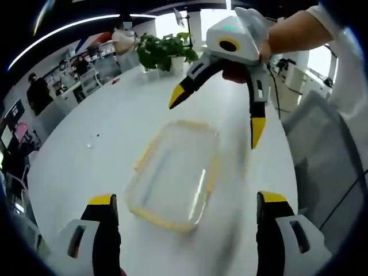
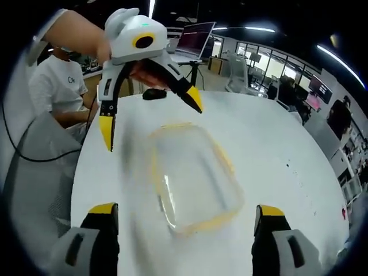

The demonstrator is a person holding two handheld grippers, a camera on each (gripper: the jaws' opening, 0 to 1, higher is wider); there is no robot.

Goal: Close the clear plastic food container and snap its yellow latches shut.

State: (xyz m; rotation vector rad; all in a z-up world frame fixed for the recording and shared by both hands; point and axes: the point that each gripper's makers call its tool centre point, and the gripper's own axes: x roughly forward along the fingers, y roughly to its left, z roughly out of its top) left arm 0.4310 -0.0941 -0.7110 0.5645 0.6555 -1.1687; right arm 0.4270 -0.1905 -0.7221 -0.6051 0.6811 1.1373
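You hold both grippers, left gripper (image 2: 150, 119) and right gripper (image 1: 217, 119), jaws spread and empty, flanking the container (image 1: 172, 175) (motion-blurred), ready to press.

You are working at a wide white table (image 1: 103, 144) in an open-plan office, with a potted green plant (image 1: 164, 52) standing at its far end and bright windows (image 1: 172, 23) behind it. Desks with monitors (image 2: 195, 37) line the room, long strip lights (image 2: 339, 57) run across the dark ceiling, and a grey mesh office chair (image 1: 328, 155) sits just beside the table edge. Other people sit at the desks around you, one in a white shirt (image 2: 60, 86) near the table.
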